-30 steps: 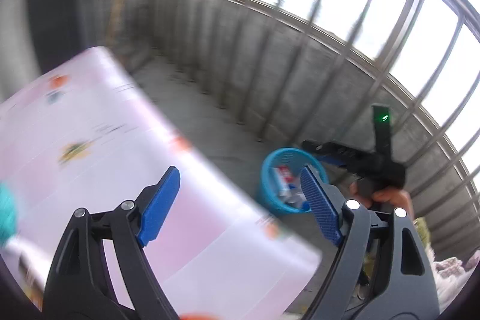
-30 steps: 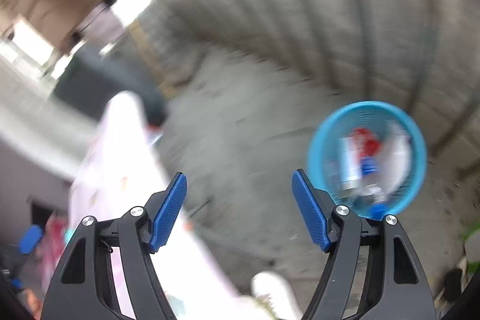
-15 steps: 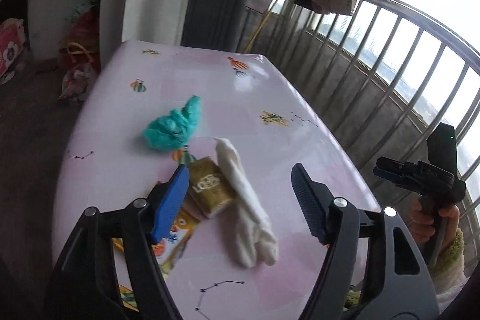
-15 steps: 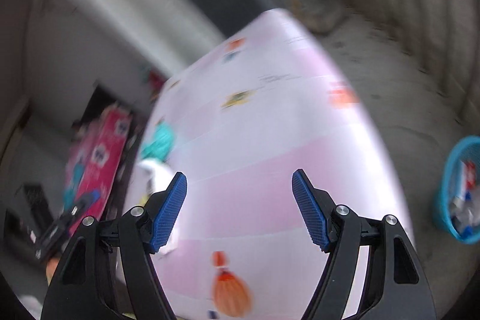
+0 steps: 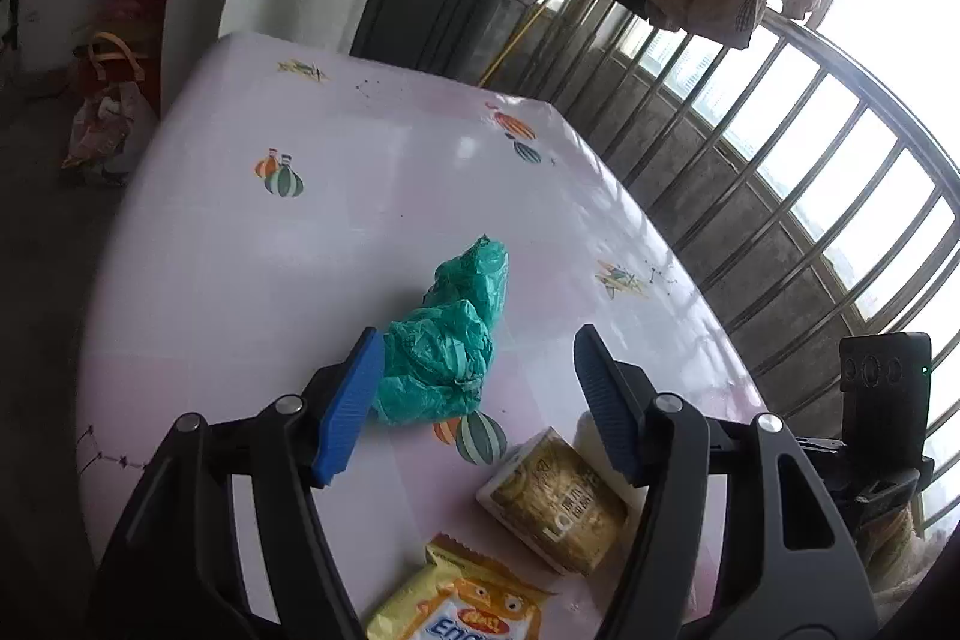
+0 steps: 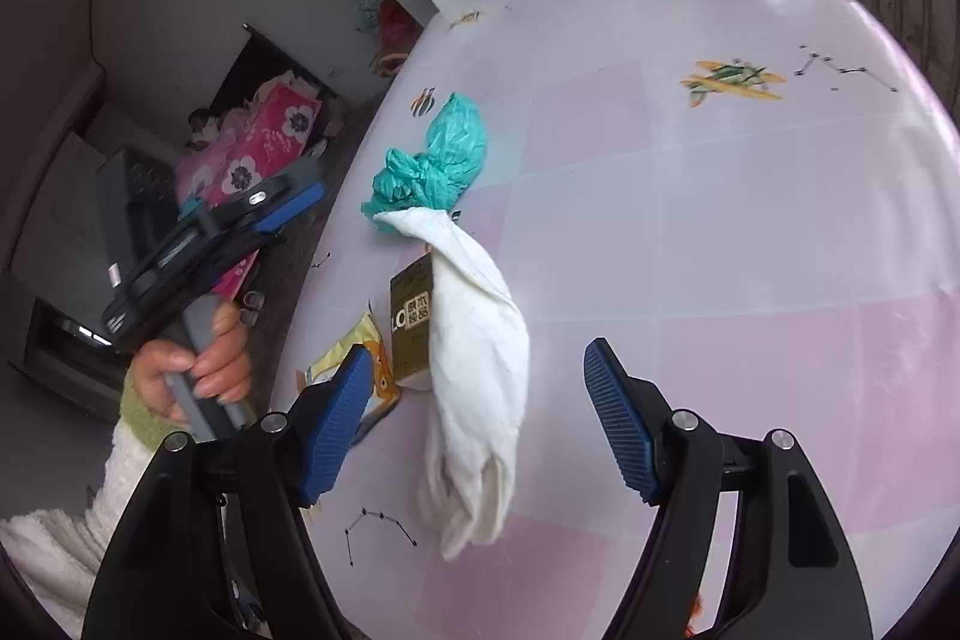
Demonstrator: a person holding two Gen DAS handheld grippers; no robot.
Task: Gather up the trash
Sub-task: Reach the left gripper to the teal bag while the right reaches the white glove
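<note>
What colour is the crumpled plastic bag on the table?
Teal green; the crumpled plastic bag shows best in the left wrist view.

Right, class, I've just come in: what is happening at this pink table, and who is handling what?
A person holds a two-finger gripper in each hand over a pink table strewn with trash. The left gripper hangs above a crumpled teal plastic bag, its jaws closing, with nothing pressed between them. The right gripper is open above a twisted white cloth. A gold packet and a yellow snack wrapper lie nearby. Nothing is picked up yet.
</note>
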